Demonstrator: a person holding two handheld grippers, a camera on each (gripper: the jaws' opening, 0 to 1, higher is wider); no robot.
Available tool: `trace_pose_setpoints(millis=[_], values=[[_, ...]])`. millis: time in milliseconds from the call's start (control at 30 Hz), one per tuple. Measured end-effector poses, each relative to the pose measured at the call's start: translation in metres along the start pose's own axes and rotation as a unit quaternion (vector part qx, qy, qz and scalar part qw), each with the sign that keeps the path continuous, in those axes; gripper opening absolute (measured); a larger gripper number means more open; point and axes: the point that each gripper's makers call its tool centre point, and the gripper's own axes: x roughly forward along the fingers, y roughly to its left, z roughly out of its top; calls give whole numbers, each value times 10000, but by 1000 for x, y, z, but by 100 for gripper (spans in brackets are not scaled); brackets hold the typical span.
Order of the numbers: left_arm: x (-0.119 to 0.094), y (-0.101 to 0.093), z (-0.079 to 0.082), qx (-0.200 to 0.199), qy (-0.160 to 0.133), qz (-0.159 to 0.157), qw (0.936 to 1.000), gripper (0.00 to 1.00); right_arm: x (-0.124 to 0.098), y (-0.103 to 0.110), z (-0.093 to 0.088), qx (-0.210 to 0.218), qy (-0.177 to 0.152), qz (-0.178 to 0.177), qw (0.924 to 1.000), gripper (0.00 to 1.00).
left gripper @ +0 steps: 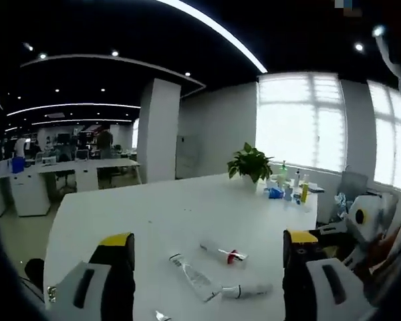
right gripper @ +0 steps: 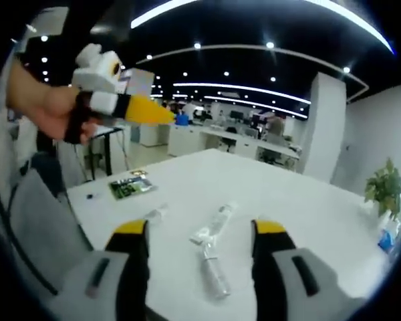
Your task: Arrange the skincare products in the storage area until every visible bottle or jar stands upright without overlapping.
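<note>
Left gripper view: the left gripper point(left gripper: 209, 267) hangs over a long white table point(left gripper: 154, 214), its yellow-tipped jaws wide apart and holding nothing. Between the jaws lie three tubes flat on the surface: a clear tube point(left gripper: 195, 275), a tube with a red band point(left gripper: 224, 253) just beyond it, and a white tube point(left gripper: 246, 291) nearest the right jaw. Past the jaws, at the table's far end, stand a potted plant point(left gripper: 250, 162) and a cluster of small bottles point(left gripper: 291, 187) before bright windows point(left gripper: 301, 120). A white pillar point(left gripper: 158, 130) and office desks point(left gripper: 67, 170) fill the room beyond.

Right gripper view: the right gripper point(right gripper: 199, 267) is likewise wide open and empty. Between its jaws lie a transparent bottle point(right gripper: 214, 273) and a crumpled tube point(right gripper: 214, 224); a small tube point(right gripper: 155, 214) and a green packet point(right gripper: 129, 187) lie left of the left jaw. The person's hand point(right gripper: 47, 107) holds the other gripper above
</note>
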Motion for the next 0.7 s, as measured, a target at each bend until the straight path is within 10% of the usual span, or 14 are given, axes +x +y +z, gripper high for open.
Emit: trace_pose_setpoints(millis=[267,700], values=[[32,29,-36,163,827,374,9957,100,-1,-4,0,-54,-13,-94,9999,60],[110,2,-95,-579,1783,-323,9817,100,1,-4,-5,-143,93,-101,9998,59]])
